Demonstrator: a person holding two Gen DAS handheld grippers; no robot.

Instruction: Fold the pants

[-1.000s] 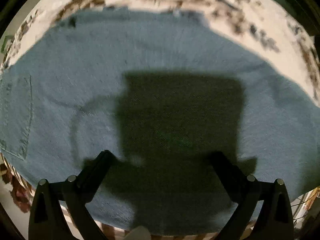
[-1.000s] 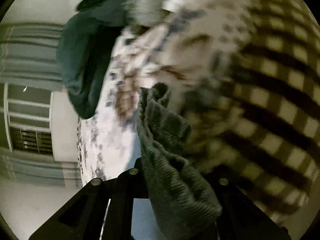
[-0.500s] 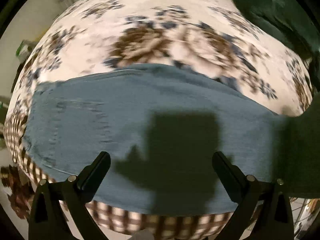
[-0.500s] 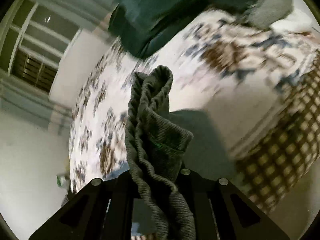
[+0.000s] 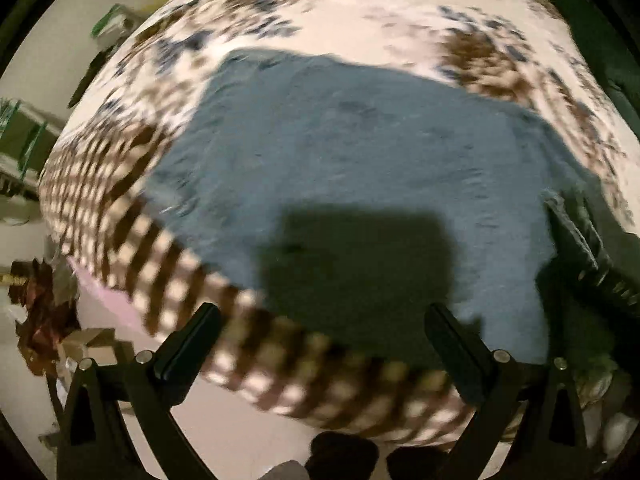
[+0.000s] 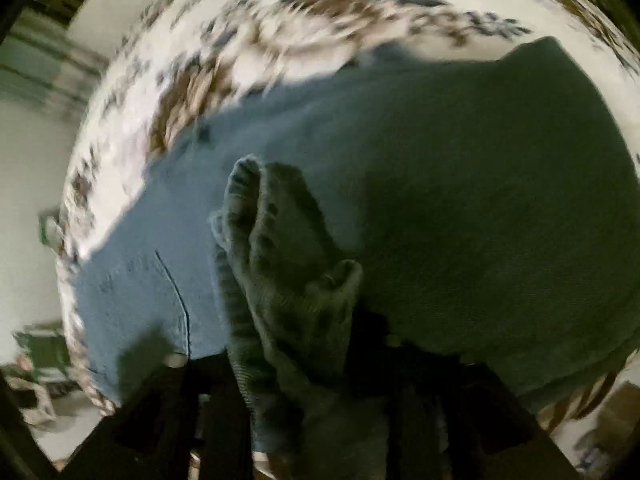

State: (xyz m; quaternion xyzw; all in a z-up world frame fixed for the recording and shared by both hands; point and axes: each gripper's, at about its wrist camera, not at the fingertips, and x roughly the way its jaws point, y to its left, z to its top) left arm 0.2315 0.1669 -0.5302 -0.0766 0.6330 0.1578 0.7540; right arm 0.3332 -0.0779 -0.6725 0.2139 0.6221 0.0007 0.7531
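Folded blue jeans (image 5: 360, 152) lie flat on a floral bedspread (image 5: 360, 12). They also show in the right wrist view (image 6: 152, 280). My left gripper (image 5: 320, 340) is open and empty, held above the near edge of the jeans. My right gripper (image 6: 304, 344) is shut on a bunched fold of dark green corduroy pants (image 6: 280, 264). The rest of the green pants (image 6: 480, 208) spreads out over the jeans and bed to the right. A dark edge of them shows at the right of the left wrist view (image 5: 580, 248).
A brown checkered border (image 5: 132, 240) runs along the bed's near edge. Beyond it are the pale floor (image 5: 224, 432), cardboard boxes (image 5: 92, 340) and green clutter (image 5: 24, 136) at left. A dark garment (image 5: 592, 20) lies at the far right of the bed.
My right gripper has swung the green pants down from the air onto the bed beside the jeans. My left gripper has pulled back and up, so more of the bed edge shows.
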